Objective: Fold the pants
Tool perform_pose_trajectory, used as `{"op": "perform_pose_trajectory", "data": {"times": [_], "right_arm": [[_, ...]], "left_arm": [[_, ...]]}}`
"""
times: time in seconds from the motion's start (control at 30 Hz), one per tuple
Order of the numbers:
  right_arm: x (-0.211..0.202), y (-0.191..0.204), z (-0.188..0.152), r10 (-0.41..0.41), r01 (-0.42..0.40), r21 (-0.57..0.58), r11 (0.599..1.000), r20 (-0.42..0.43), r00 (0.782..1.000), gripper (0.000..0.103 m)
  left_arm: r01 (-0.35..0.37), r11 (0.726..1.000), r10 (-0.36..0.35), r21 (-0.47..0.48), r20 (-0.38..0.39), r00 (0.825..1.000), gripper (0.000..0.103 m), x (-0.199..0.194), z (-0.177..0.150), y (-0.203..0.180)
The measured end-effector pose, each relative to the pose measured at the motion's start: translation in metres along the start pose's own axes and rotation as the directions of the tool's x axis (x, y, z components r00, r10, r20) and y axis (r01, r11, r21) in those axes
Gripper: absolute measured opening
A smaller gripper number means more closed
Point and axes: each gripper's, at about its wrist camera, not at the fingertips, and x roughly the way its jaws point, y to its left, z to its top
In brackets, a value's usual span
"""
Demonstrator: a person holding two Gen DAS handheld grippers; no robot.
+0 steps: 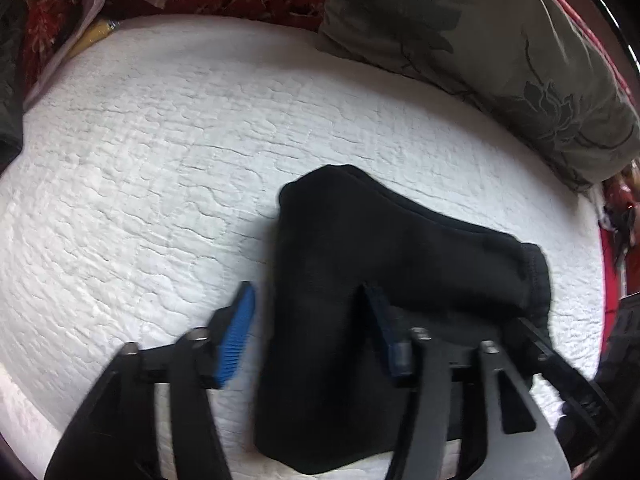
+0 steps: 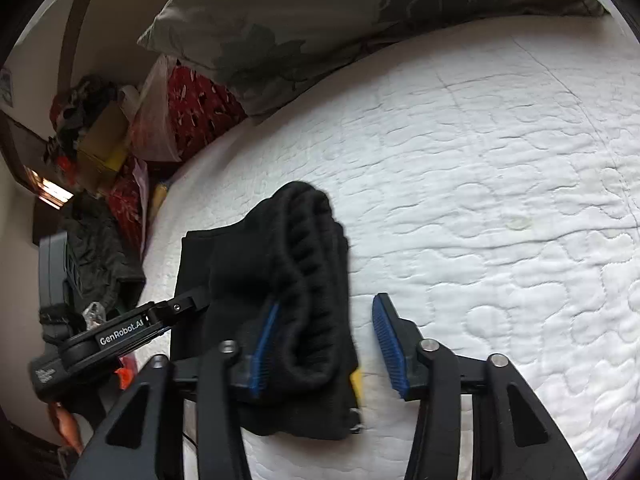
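The black pants (image 1: 400, 248) lie folded into a thick bundle on the white quilted bed cover (image 1: 160, 140). My left gripper (image 1: 308, 292) hangs open just above the bundle. Its left blue pad is over the quilt and its right pad over the black fabric, neither pinching it. In the right wrist view the pants (image 2: 280, 264) show a ribbed waistband on top. My right gripper (image 2: 326, 308) is open astride the bundle's right edge; its left pad lies against the fabric and its right pad stands clear over the quilt (image 2: 480, 160). The left gripper's side (image 2: 168, 312) reaches in over the pants' left part.
A large grey floral pillow (image 1: 500, 40) (image 2: 320, 20) lies along the far edge of the bed. Red patterned cloth (image 2: 200, 112), plastic bags and a yellow box (image 2: 100, 148) are piled beside the bed. A dark garment (image 2: 96, 248) lies past the bed's edge.
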Motion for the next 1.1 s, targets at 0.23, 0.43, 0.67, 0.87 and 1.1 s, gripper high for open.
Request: {"op": "perform_pose_trajectory", "data": {"times": [0.23, 0.43, 0.67, 0.87, 1.1], "right_arm": [[-0.029, -0.007, -0.001, -0.017, 0.018, -0.021, 1.0, 0.035, 0.999, 0.059], [-0.074, 0.007, -0.013, -0.118, 0.126, -0.074, 0.989, 0.106, 0.987, 0.065], [-0.125, 0.019, -0.07, -0.347, 0.374, -0.153, 0.915, 0.176, 0.921, 0.099], [-0.157, 0.031, -0.129, -0.383, 0.438, -0.234, 0.868, 0.247, 0.89, 0.1], [-0.191, 0.031, -0.16, -0.345, 0.416, -0.176, 0.892, 0.33, 0.879, 0.1]], "left_arm": [[-0.009, 0.998, 0.009, -0.055, 0.004, 1.0, 0.065, -0.018, -0.016, 0.009], [-0.049, 0.999, 0.05, -0.024, 0.024, 0.998, 0.064, -0.049, -0.05, -0.01], [-0.065, 0.998, 0.064, 0.01, 0.041, 0.997, 0.065, -0.076, -0.117, -0.032], [-0.068, 0.997, 0.071, -0.035, 0.09, 0.993, 0.065, -0.091, -0.157, -0.034], [-0.1, 0.992, 0.115, -0.075, 0.226, 0.967, 0.065, -0.118, -0.182, -0.038]]}}
